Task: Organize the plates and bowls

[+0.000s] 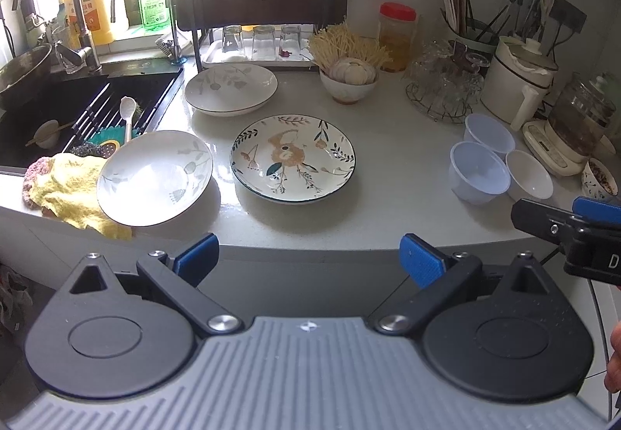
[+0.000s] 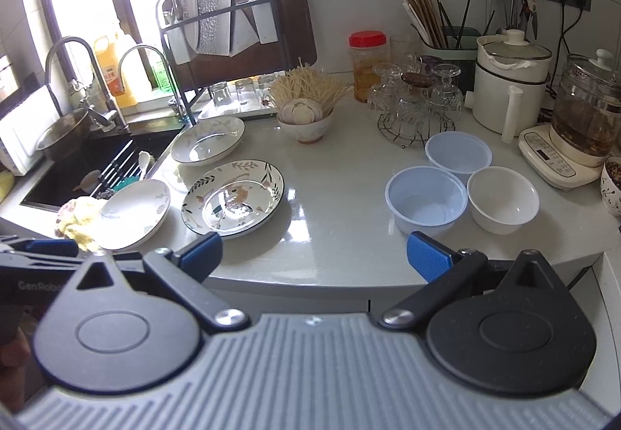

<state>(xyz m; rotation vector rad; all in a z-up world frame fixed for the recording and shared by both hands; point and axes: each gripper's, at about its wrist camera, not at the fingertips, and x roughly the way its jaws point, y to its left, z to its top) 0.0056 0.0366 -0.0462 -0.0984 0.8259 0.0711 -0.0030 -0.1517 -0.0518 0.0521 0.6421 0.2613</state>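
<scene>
Left view: left gripper (image 1: 308,255) wide open, empty, at bottom. Three plates (image 1: 293,157) mid-frame on the table (image 1: 388,197), all empty; likely ceramic, heavy, slick, so grip a rim.

Right view: right gripper (image 2: 313,253) wide open, empty. Three bowls (image 2: 426,199) centre-right, empty; probably light, thin-walled.

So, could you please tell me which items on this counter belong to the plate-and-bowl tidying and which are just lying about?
For the job: floral plate; two white leaf plates; two pale-blue plastic bowls; white bowl.

Lying about: yellow cloth; garlic bowl; red-lidded jar; glass rack; kettle.
</scene>
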